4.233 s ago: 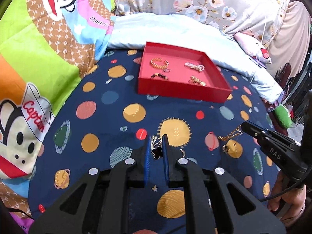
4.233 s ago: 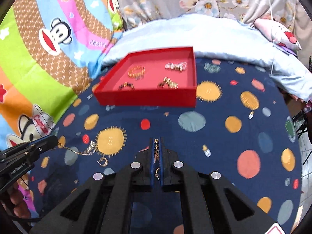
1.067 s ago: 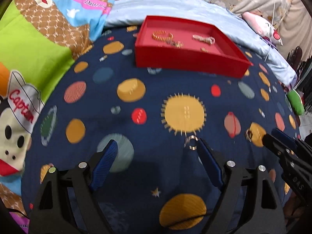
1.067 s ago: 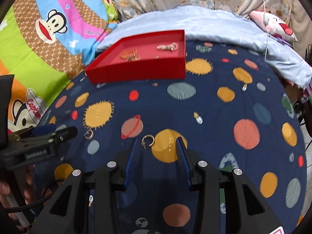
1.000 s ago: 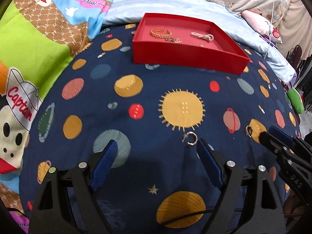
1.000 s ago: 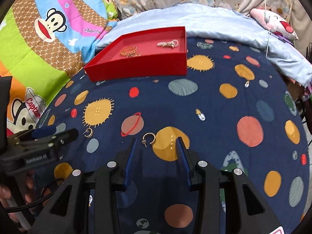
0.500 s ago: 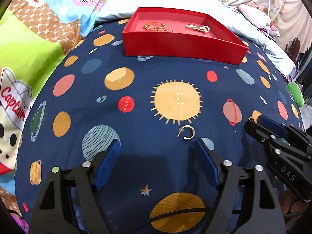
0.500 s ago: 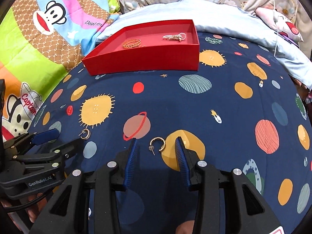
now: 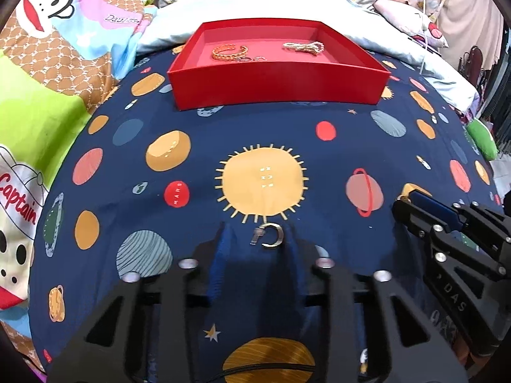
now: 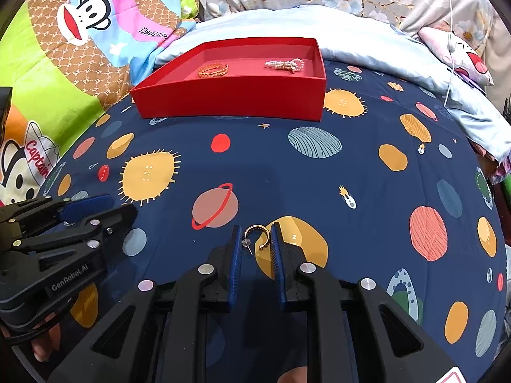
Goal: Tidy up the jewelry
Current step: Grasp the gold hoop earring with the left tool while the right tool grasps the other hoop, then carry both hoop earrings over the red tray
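Note:
A red tray (image 9: pixel 278 91) sits at the far side of the planet-print bedspread and holds a gold bracelet (image 9: pixel 229 51) and a pearl piece (image 9: pixel 304 46); it also shows in the right wrist view (image 10: pixel 230 102). My left gripper (image 9: pixel 257 239) is open, its jaws down on the cloth on either side of a gold hoop earring (image 9: pixel 270 235). My right gripper (image 10: pixel 255 239) is open, its jaws on either side of a second gold hoop earring (image 10: pixel 260 234). Neither earring is gripped. Each gripper shows in the other's view: the right one (image 9: pixel 424 210) and the left one (image 10: pixel 95 207).
A blue pillow (image 9: pixel 255 9) lies behind the tray. A bright monkey-print quilt (image 10: pixel 64 48) lies on the left. A green object (image 9: pixel 482 140) sits off the bed's right edge. A hand (image 10: pixel 41 348) holds the left gripper.
Both grippers have moved forward and down so that each earring now lies between its jaws. Both pairs of jaws have narrowed around the earrings.

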Tool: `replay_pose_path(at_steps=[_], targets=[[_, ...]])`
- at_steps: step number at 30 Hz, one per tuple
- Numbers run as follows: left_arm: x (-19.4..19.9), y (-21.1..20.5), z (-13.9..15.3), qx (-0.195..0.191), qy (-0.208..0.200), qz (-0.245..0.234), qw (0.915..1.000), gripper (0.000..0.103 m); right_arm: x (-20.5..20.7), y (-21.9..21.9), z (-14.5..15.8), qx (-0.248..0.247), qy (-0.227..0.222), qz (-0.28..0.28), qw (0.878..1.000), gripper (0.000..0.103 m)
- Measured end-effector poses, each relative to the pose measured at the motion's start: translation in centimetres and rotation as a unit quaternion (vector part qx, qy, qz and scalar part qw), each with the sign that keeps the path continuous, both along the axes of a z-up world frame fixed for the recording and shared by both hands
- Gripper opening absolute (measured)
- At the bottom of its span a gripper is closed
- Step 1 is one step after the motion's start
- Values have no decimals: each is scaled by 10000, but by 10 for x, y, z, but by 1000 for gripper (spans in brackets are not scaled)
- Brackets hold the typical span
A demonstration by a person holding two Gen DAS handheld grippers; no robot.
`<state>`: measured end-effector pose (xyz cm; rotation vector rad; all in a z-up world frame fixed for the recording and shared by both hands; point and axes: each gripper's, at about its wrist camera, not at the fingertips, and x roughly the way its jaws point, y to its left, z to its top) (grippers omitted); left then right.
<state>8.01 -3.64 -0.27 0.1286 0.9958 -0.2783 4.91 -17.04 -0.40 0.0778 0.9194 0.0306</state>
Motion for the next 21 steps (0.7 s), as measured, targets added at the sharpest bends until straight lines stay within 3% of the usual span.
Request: replay_pose_path(at_steps=[11,21], targets=[[-5,0,6,-166,175,-69,9997,19,-6,-11,4,391,72,-116,9991,17],[-9,4,30,-296,72,-18,9995,19,-20,-19,28,462,-130,-165,9987,17]])
